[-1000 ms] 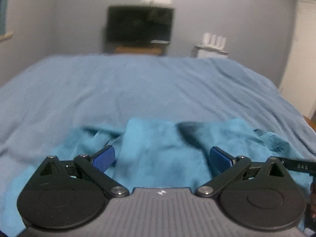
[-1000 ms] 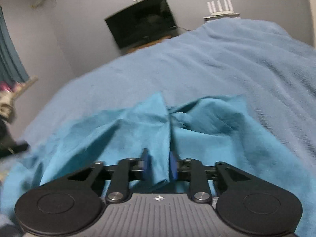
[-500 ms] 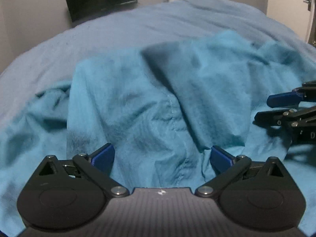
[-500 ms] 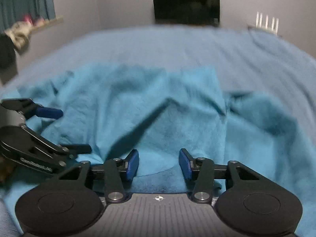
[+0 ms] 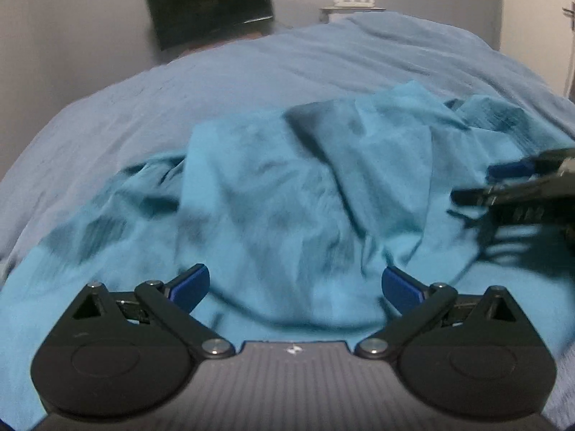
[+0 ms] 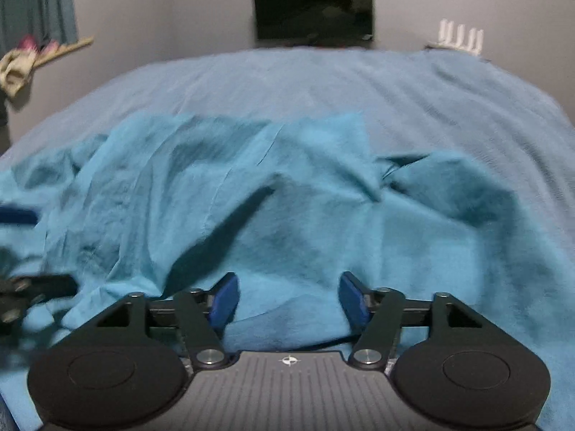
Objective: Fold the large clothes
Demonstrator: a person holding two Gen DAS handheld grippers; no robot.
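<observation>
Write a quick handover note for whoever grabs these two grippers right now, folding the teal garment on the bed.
Left gripper: open, nothing pinched, over the near part of the teal garment.
Right gripper: jaws opening, cloth lies under the gap but the pads do not press it.
Garment: rumpled on the blue bedspread, with ridges and a raised flap in the middle; neither gripper holds it.
Done: no neat fold visible.
Left: probably flatten it, then regrip edges and fold.
</observation>
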